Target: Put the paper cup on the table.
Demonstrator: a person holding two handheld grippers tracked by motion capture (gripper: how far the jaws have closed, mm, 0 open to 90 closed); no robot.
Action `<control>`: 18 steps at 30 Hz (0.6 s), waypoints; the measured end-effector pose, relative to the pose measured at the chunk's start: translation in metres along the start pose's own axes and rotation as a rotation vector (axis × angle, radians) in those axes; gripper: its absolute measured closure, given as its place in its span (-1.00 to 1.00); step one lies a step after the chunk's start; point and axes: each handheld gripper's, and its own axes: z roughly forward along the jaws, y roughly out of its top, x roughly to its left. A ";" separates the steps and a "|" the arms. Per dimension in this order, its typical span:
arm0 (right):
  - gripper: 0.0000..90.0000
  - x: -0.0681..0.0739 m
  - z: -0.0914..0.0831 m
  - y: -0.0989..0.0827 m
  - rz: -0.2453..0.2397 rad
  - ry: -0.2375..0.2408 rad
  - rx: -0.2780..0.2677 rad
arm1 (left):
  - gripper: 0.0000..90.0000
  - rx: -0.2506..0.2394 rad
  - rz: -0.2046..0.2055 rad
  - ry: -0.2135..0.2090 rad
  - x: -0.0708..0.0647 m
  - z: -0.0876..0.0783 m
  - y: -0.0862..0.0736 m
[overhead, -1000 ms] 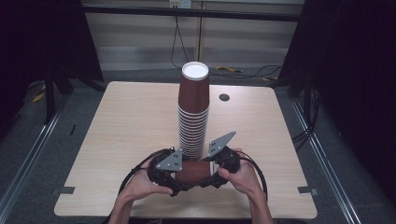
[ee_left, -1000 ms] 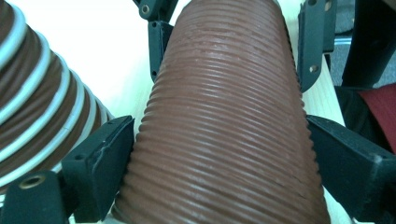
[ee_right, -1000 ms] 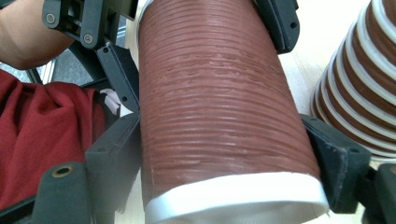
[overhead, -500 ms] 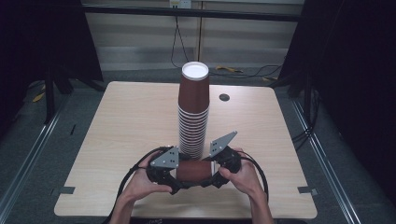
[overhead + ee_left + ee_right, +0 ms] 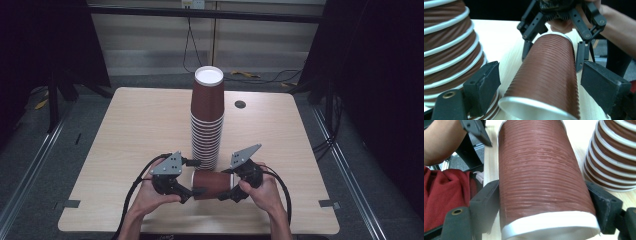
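Now your left tongs (image 5: 196,190) have shut onto the lying cup (image 5: 212,184), right tongs (image 5: 229,186) clamping its other end: ready to lift.

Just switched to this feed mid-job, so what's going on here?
A person holds a brown ribbed paper cup on its side between two handheld grippers, low over the wooden table. The right gripper clamps one end and the left gripper is shut on the other. A tall stack of cups stands just behind.
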 end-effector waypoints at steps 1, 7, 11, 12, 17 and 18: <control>-0.54 0.000 -0.001 -0.001 0.006 -0.002 -0.006 | -0.65 -0.009 -0.004 0.000 0.000 -0.002 -0.001; -0.54 -0.002 -0.004 -0.003 0.017 -0.018 -0.032 | -0.66 -0.070 -0.025 0.031 -0.002 -0.013 -0.004; -0.54 -0.003 -0.005 -0.005 0.021 -0.027 -0.054 | -0.66 -0.088 -0.037 0.042 -0.001 -0.017 -0.008; -0.54 -0.003 -0.006 -0.005 0.023 -0.030 -0.059 | -0.66 -0.096 -0.043 0.042 -0.001 -0.017 -0.009; -0.54 -0.004 -0.007 -0.006 0.026 -0.028 -0.079 | -0.66 -0.094 -0.050 0.049 -0.002 -0.018 -0.012; -0.54 -0.004 -0.007 -0.007 0.025 -0.029 -0.083 | -0.66 -0.093 -0.051 0.048 -0.002 -0.019 -0.012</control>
